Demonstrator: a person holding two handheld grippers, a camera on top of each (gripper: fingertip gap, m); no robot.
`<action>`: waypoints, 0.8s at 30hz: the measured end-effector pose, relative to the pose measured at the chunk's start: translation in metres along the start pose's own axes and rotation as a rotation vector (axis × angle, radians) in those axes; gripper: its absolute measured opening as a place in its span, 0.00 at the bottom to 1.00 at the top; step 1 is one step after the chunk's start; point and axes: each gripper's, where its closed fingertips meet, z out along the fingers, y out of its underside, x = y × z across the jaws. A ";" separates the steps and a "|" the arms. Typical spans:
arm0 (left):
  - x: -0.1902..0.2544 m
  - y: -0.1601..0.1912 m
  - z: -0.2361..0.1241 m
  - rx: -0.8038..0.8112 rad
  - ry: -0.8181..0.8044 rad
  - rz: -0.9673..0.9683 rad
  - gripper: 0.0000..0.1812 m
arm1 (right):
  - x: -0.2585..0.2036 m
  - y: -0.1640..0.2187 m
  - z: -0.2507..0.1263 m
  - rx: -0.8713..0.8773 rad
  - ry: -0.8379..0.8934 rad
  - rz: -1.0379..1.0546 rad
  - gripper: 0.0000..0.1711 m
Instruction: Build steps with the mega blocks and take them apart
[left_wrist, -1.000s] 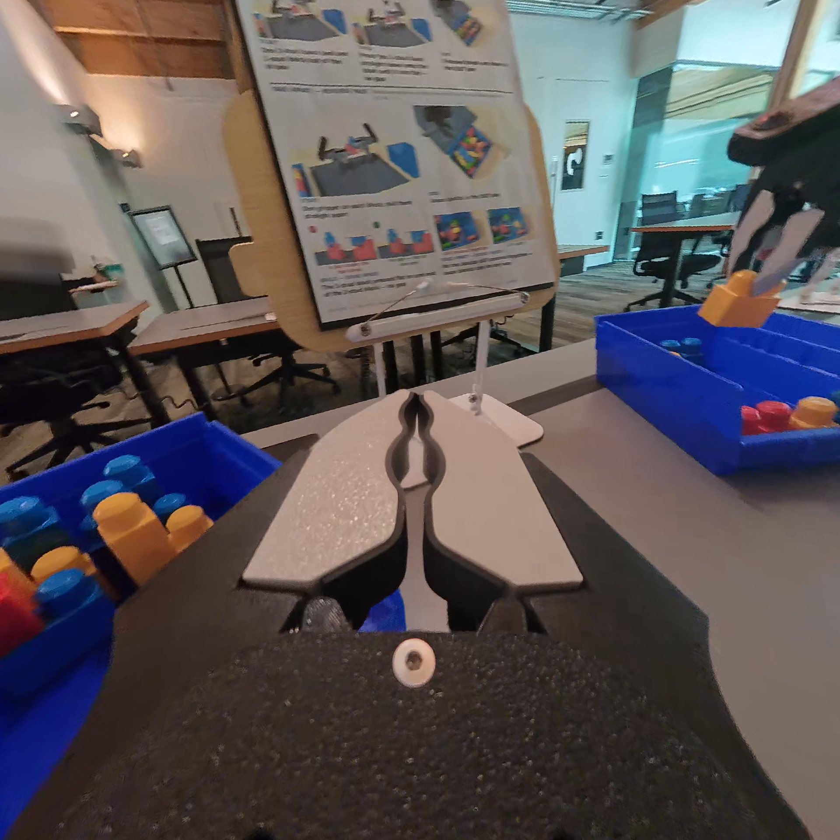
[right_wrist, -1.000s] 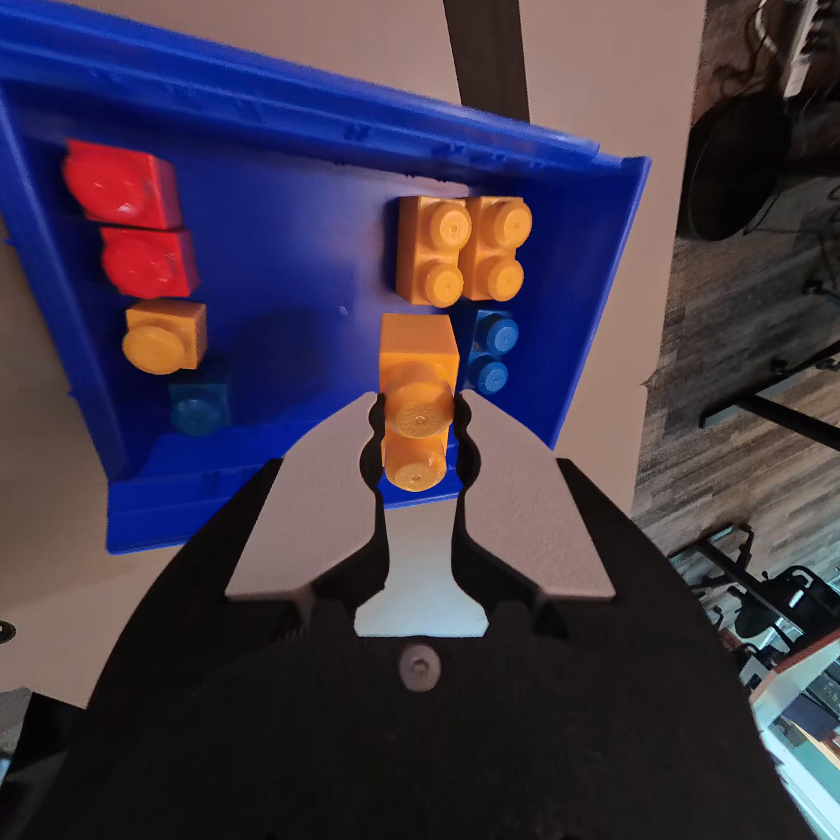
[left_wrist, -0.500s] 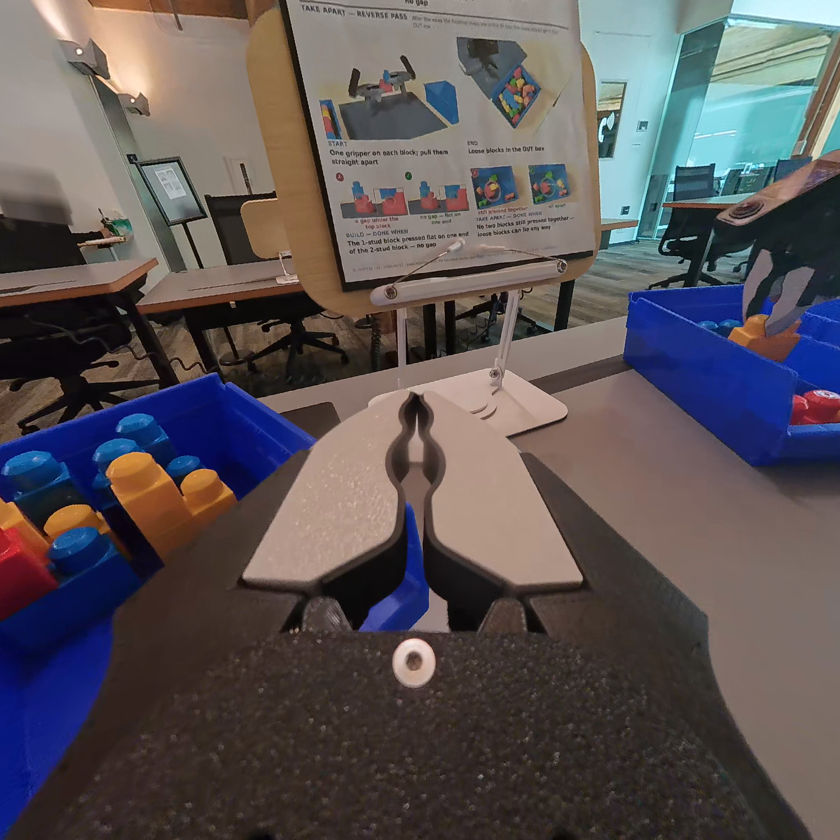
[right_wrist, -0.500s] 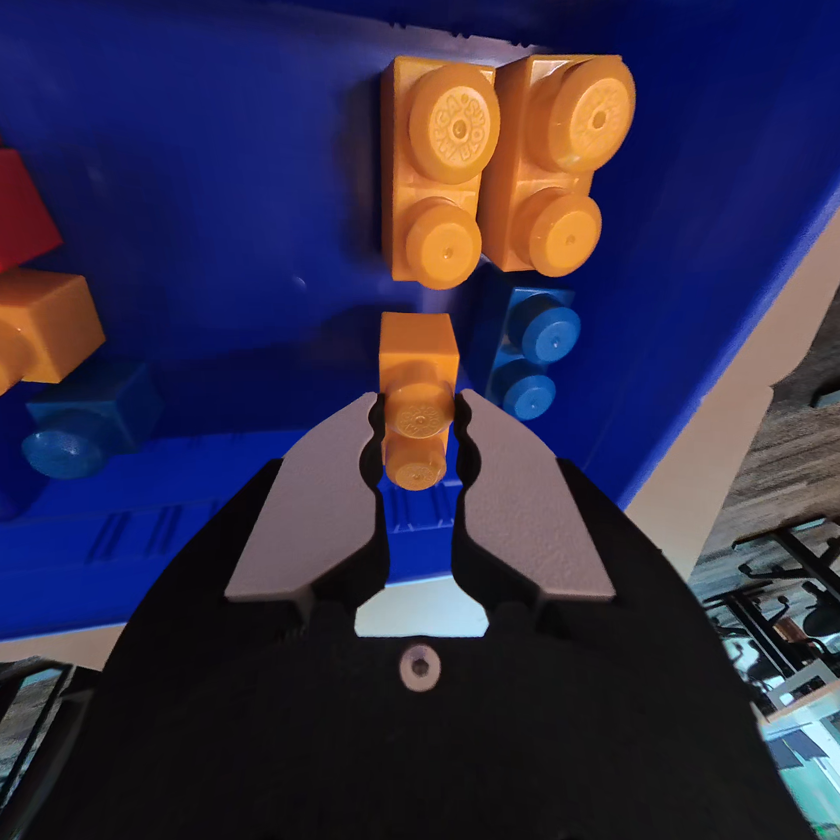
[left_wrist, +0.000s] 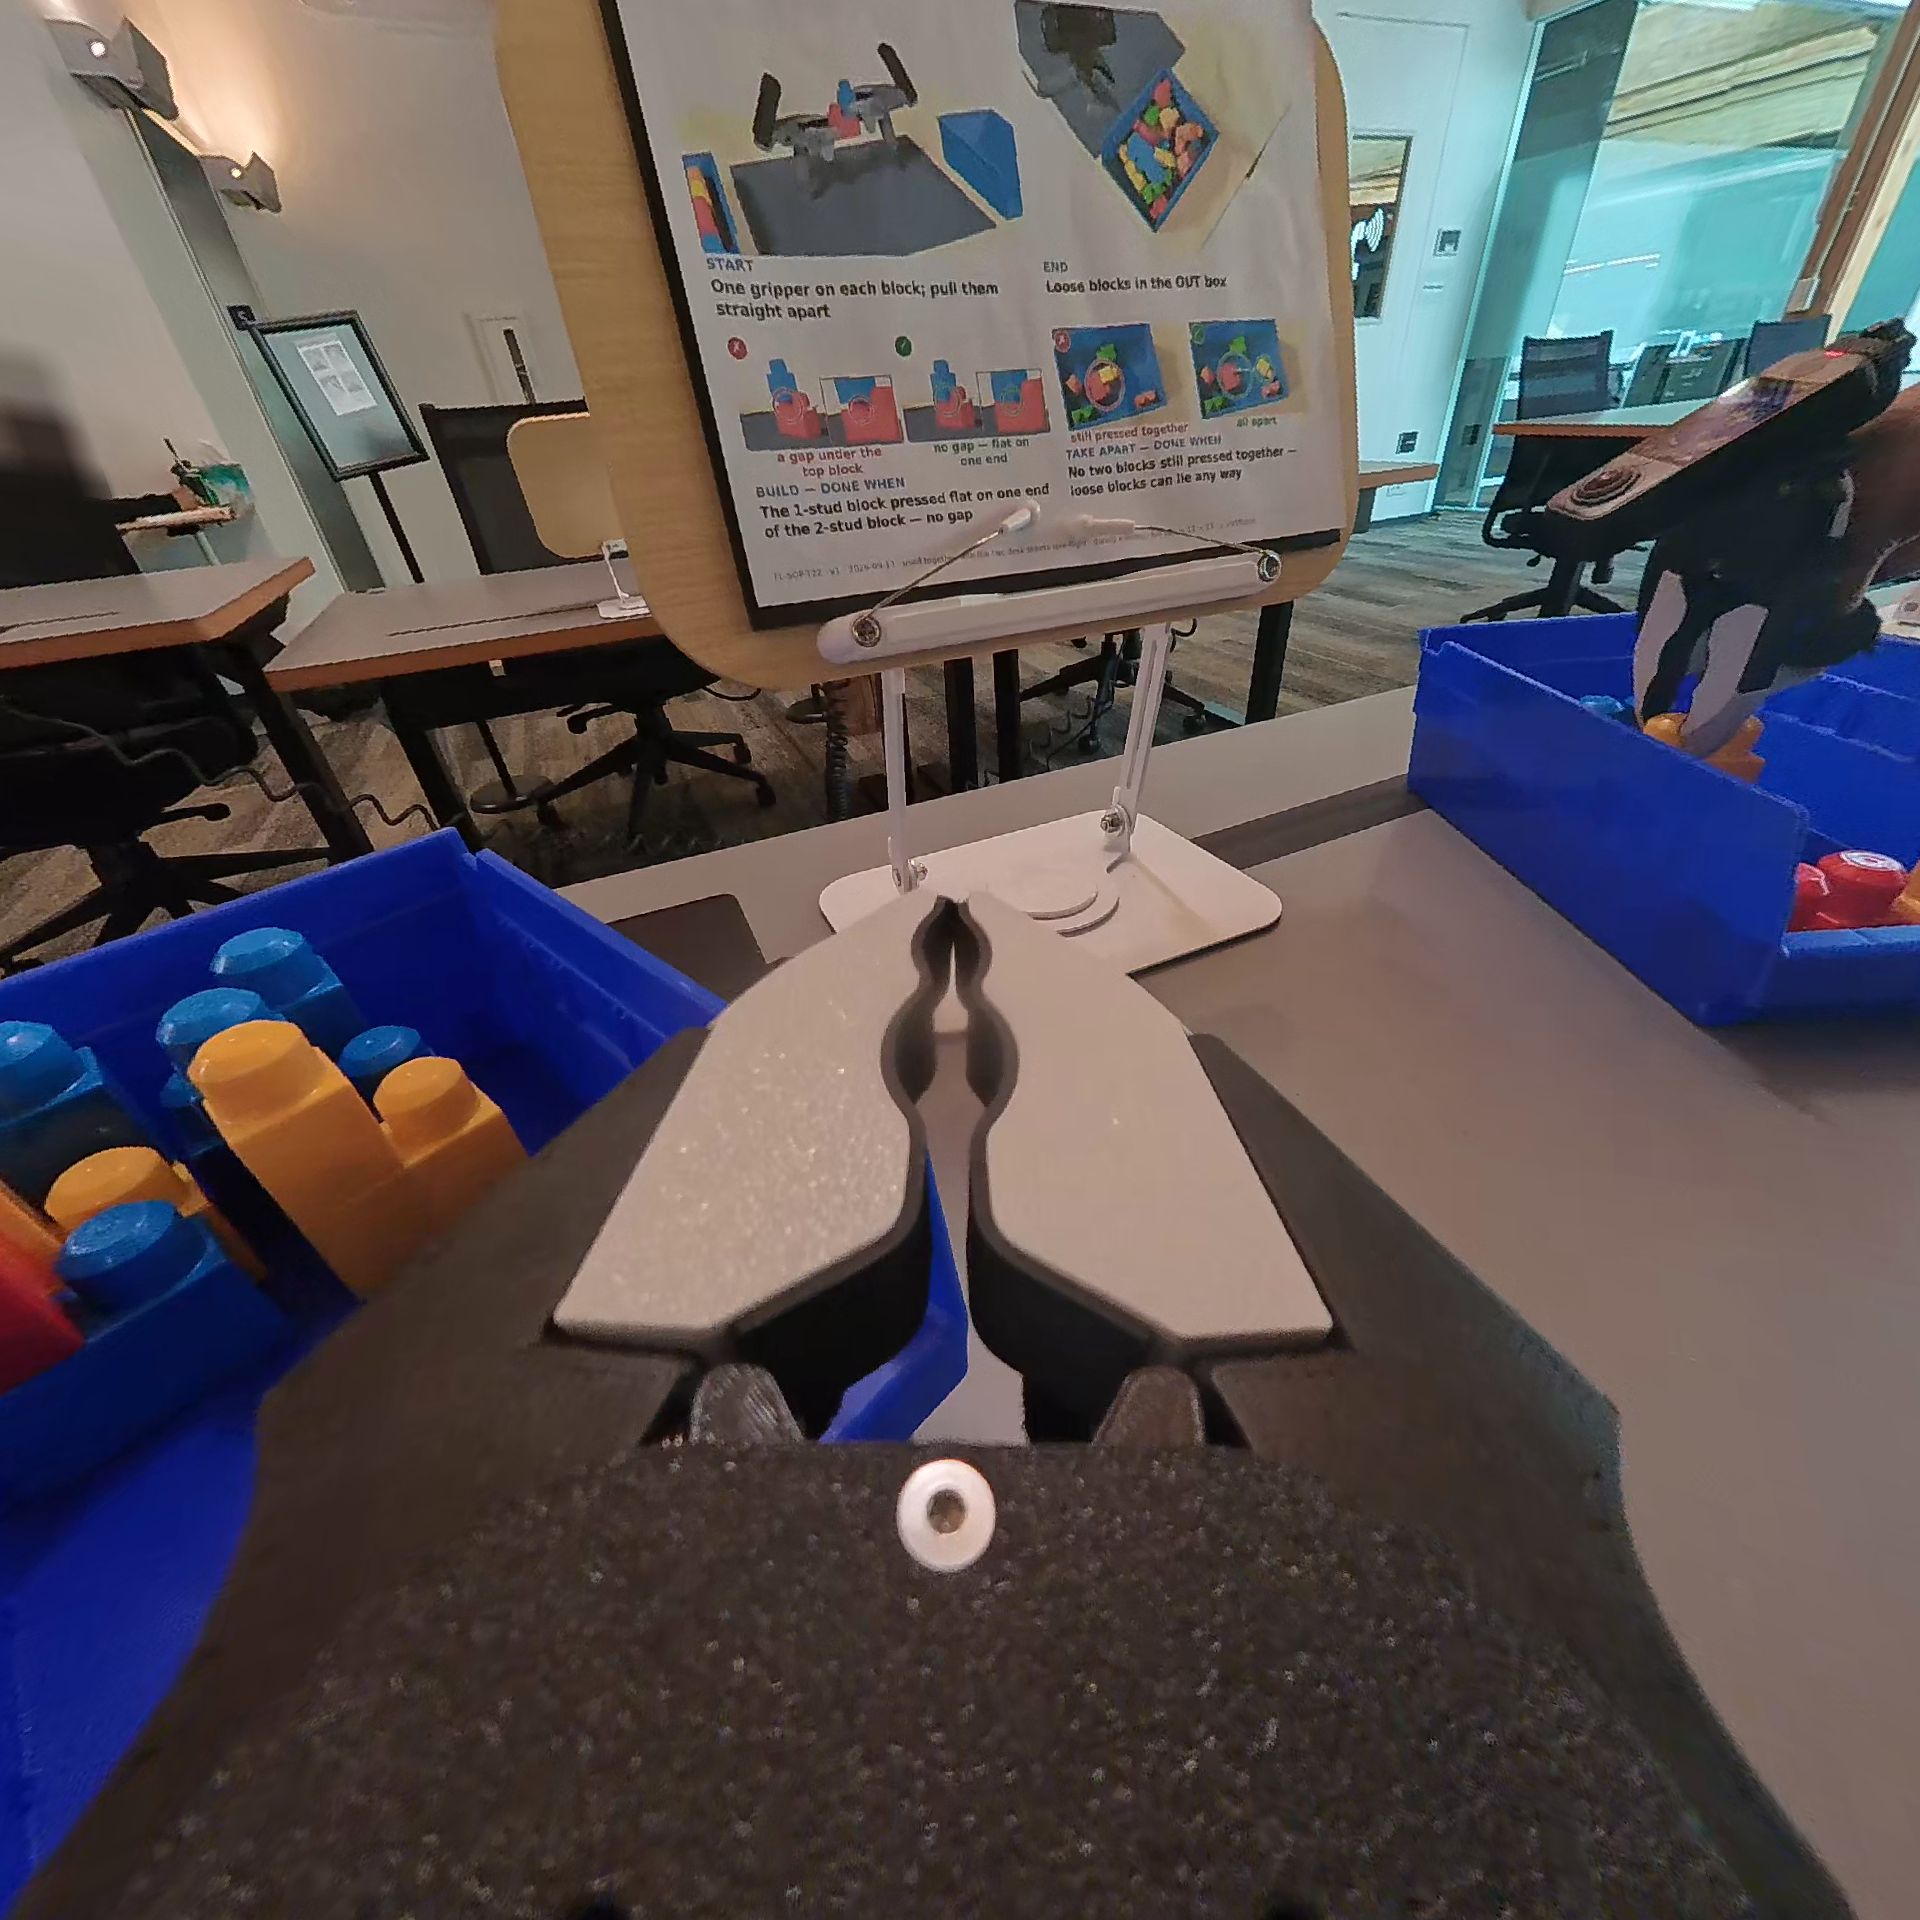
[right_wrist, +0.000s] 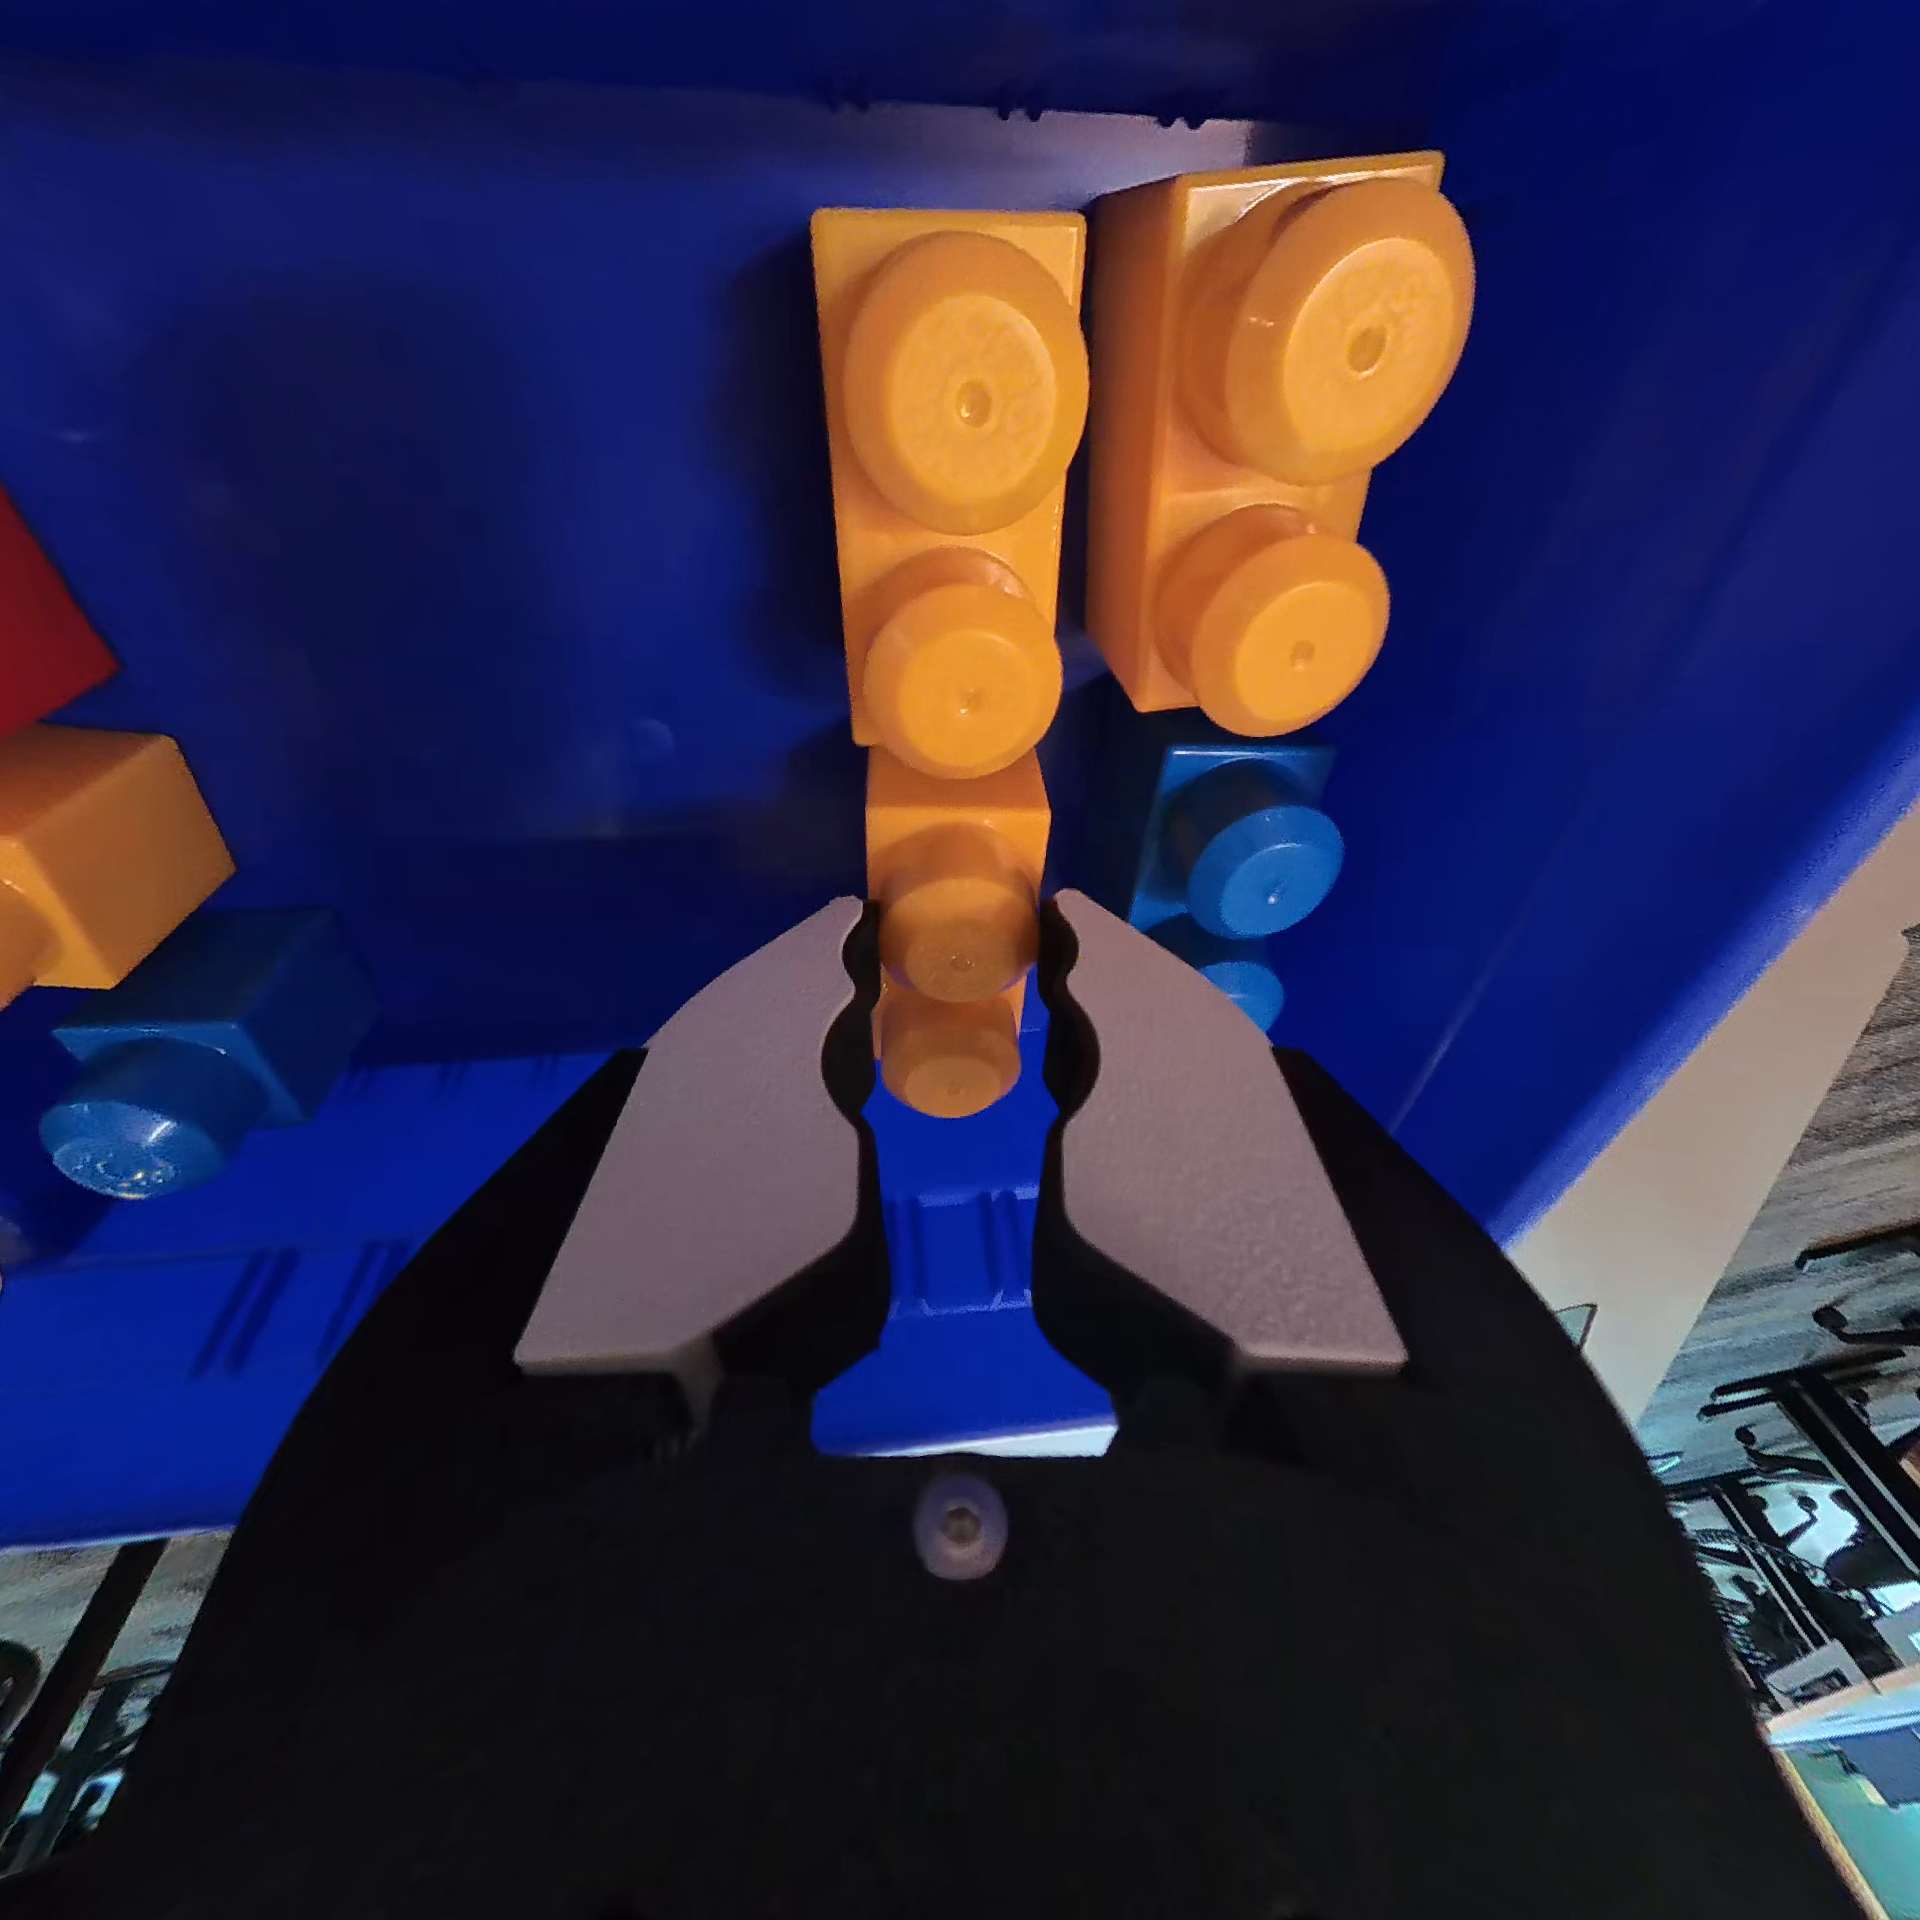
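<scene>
Right gripper (right_wrist: 958, 961): fingers clamped on an orange two-stud block (right_wrist: 956, 883), low inside the blue bin (right_wrist: 416, 416) at the bench's right edge.
Left gripper (left_wrist: 951, 961): fingers together, empty.
Advice: lower until the block rests, release, lift straight up.

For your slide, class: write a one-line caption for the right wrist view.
Right gripper clamps an orange two-stud block low inside the blue bin, beside two more orange blocks.

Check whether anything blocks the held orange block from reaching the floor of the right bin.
Nothing visible lies under it. The right claw grips the orange two-stud block low inside the blue bin, between an orange two-stud block ahead and a blue block beside it.
</scene>
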 end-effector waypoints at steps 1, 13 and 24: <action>0.000 0.000 0.000 -0.001 0.001 0.000 0.00 | 0.000 -0.001 0.001 -0.001 -0.004 0.001 0.17; 0.004 0.003 0.001 -0.011 0.018 0.005 0.00 | 0.002 -0.005 0.003 0.019 -0.012 0.013 0.17; 0.006 0.002 0.001 -0.011 0.032 0.004 0.00 | -0.001 -0.010 -0.040 0.090 0.050 0.007 0.21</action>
